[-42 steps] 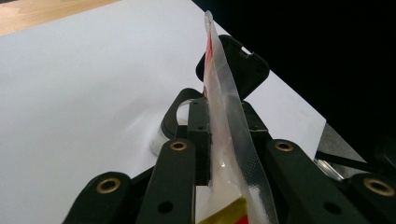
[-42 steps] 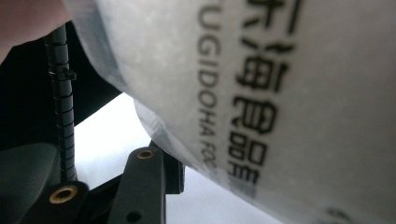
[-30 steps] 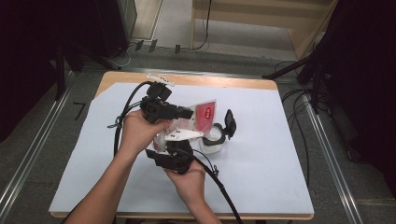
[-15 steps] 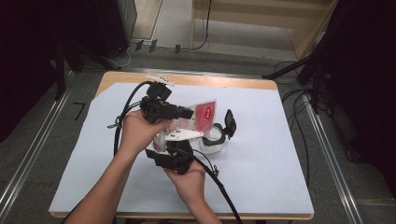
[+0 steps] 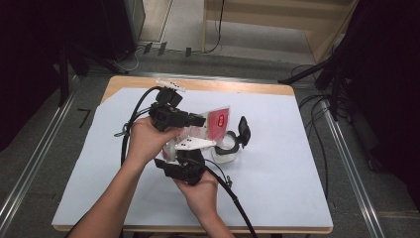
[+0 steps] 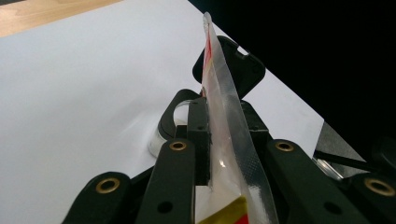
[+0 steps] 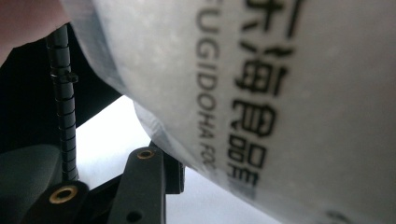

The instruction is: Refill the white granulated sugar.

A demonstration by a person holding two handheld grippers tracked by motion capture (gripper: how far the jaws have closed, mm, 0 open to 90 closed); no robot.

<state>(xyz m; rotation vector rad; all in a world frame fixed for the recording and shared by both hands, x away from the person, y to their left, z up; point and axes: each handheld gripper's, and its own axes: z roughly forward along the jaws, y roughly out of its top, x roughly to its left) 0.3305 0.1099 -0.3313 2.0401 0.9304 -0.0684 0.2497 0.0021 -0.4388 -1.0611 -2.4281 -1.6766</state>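
A clear plastic pouch (image 5: 218,121) with a red label and black print is held up over the white sheet between both grippers. My left gripper (image 5: 195,120) is shut on the pouch's upper edge; in the left gripper view the pouch (image 6: 224,107) stands edge-on between the pressing jaws of the left gripper (image 6: 224,126). My right gripper (image 5: 185,158) grips the pouch from below. In the right gripper view the pouch (image 7: 280,93) looms close and one finger (image 7: 149,182) presses against it. A clear round container (image 5: 225,151) with an open black flip lid (image 5: 243,130) stands just right of the grippers.
A white sheet (image 5: 297,173) covers the wooden table (image 5: 237,87). Black cables (image 5: 237,203) trail from both grippers toward the front and left. Metal rails (image 5: 346,163) run along the floor on both sides, and dark stands crowd the far right.
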